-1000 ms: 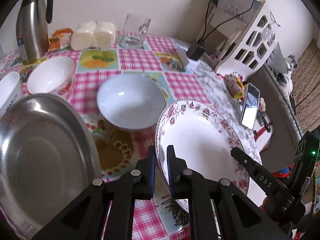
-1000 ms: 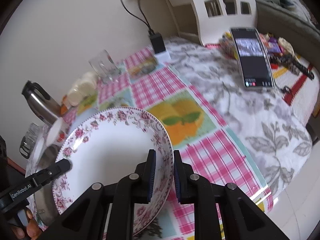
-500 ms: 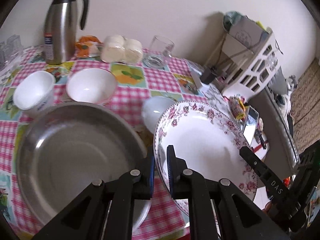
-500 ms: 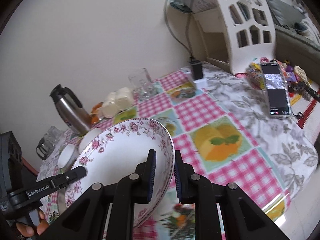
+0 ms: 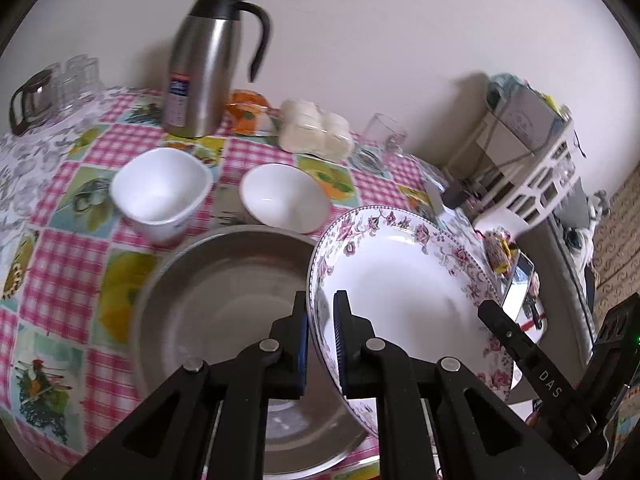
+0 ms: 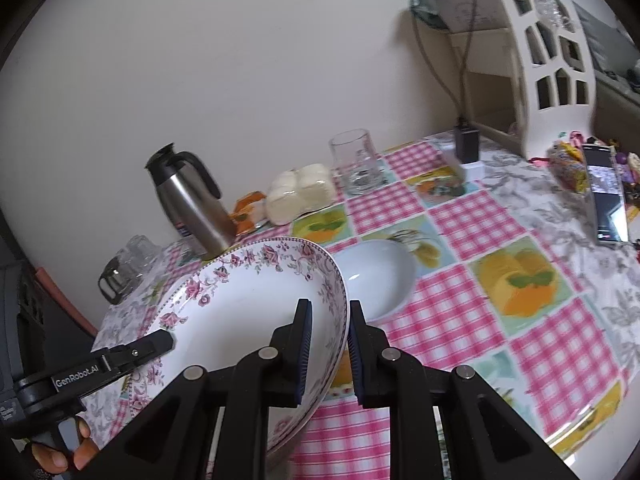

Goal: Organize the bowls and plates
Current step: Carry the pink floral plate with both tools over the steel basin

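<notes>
A white plate with a pink floral rim (image 5: pixel 400 288) hangs tilted above the table, held from both sides. My left gripper (image 5: pixel 320 308) is shut on its left rim, and my right gripper (image 6: pixel 328 320) is shut on the opposite rim of the plate (image 6: pixel 248 300). A steel basin (image 5: pixel 224 292) lies right under the plate's left edge. Behind the basin stand a round white bowl (image 5: pixel 286 198) and a squarish white bowl (image 5: pixel 160 190). Another shallow white bowl (image 6: pixel 376 276) sits just right of the plate in the right wrist view.
A steel thermos jug (image 5: pixel 204 64), wrapped buns (image 5: pixel 316 130), a glass (image 6: pixel 356 160) and a glass pot (image 5: pixel 32 100) line the wall side. A white shelf unit (image 6: pixel 540 48) and a phone (image 6: pixel 606 196) sit at the right. A hand (image 6: pixel 60 452) grips the left tool.
Both grippers have carried the plate up and to the left, from beside the shallow white bowl to over the steel basin's edge. The thermos and two white bowls came into view.
</notes>
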